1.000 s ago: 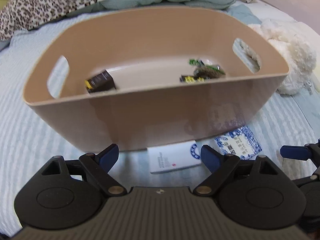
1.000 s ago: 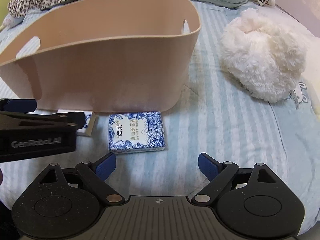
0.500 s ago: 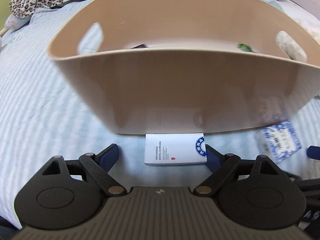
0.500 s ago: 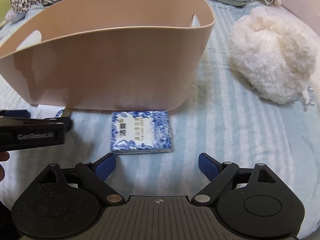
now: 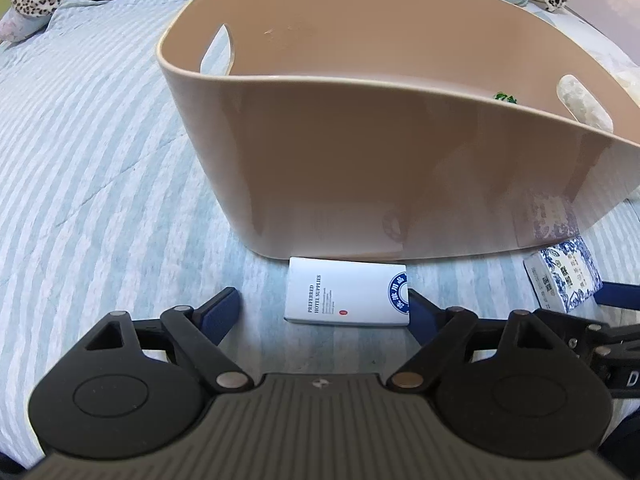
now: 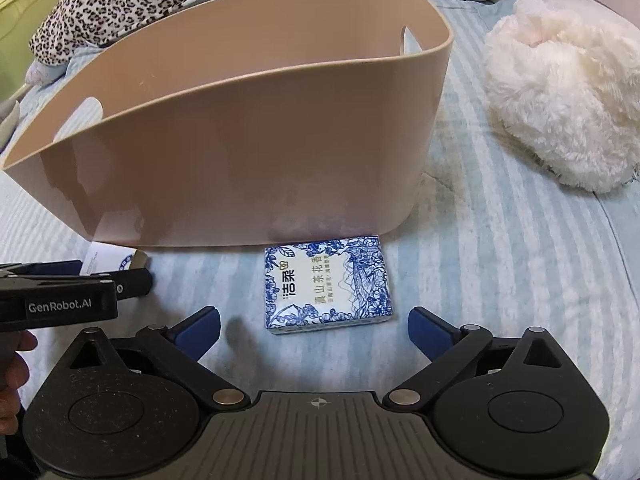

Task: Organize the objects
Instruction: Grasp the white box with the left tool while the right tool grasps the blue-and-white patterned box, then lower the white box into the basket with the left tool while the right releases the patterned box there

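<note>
Blue-padded, wide open and empty: left gripper (image 5: 322, 306), low over the striped bed cover (image 5: 100, 184), jaws set either side of the white box (image 5: 347, 298). Same for right gripper (image 6: 314, 326), jaws spread and holding nothing, straddling the near end of the blue-and-white packet (image 6: 326, 284).

Flat on the cover, just in front of the tan basket (image 5: 400, 168): white box, printed with hotel-supplies text, far edge at or just under the basket's base. Beside it toward the right, also just in front of the basket wall: blue-and-white packet, far edge close to the wall, touching or not cannot be told. Inside the basket, only a scrap of green wrapper (image 5: 505, 98) visible over the rim near the right handle slot. Right of the basket and well apart: white plush toy (image 6: 560, 92). Behind the basket: leopard-print fabric (image 6: 140, 4).

Step in hand, by judgement: approach for a double pick-up, neither item yet gripped. Next move likely calls for sinking each pair of jaws to the cover, closing across the short sides, lifting clear of the rim, then releasing inside the basket. Worth minding: little room behind each item against the wall.
</note>
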Demonstrator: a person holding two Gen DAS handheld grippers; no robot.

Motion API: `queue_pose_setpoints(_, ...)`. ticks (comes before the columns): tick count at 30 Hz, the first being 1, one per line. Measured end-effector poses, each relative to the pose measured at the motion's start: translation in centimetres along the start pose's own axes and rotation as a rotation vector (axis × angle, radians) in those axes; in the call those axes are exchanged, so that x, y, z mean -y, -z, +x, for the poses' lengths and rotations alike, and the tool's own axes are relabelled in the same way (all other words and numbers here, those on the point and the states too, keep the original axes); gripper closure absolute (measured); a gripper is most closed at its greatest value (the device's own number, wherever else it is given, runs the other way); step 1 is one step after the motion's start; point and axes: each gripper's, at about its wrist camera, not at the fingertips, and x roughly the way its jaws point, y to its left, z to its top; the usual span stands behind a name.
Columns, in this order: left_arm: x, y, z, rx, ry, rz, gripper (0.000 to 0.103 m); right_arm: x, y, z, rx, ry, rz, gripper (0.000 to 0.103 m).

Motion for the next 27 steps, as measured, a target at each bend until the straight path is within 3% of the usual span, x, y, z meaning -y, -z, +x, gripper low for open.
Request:
queue_pose_setpoints(7,-1.3,0.6,-0.2,0.019,0.064,0.001,0.019,0.7,-0.1,0.1,0.002,-0.006,0.024,0.001)
queue_pose_setpoints(11,-1.3,1.2,-0.4,0.047,0.068,0.044,0.019,0.4,-0.2,-0.2,0.017,-0.023,0.016,0.001)
queue_pose_setpoints(16,-1.0,1.4,-0.2,0.087,0.056,0.086,0.019,-1.2,0.0,-0.2,0.024,0.022,-0.018,0.001)
queue_pose_setpoints(19,-0.8,1.2,0.0,0.097,0.037,0.101,0.026,-1.8,0.2,-0.4,0.028,0.045,-0.049,0.009)
queue_pose_setpoints(22,-1.6,1.4,-0.6,0.096,0.042,0.105,0.036,-1.7,0.3,-0.6,0.039,0.073,-0.074,0.024)
queue_pose_setpoints(24,-2.8,1.2,-1.4,0.092,0.05,0.09,0.04,-1.4,0.5,-0.8,0.041,0.072,-0.074,0.041)
queue_pose_setpoints(27,-3.5,1.0,-1.6,0.073,0.059,0.066,0.041,-0.9,0.8,-1.4,0.048,0.079,-0.081,0.043)
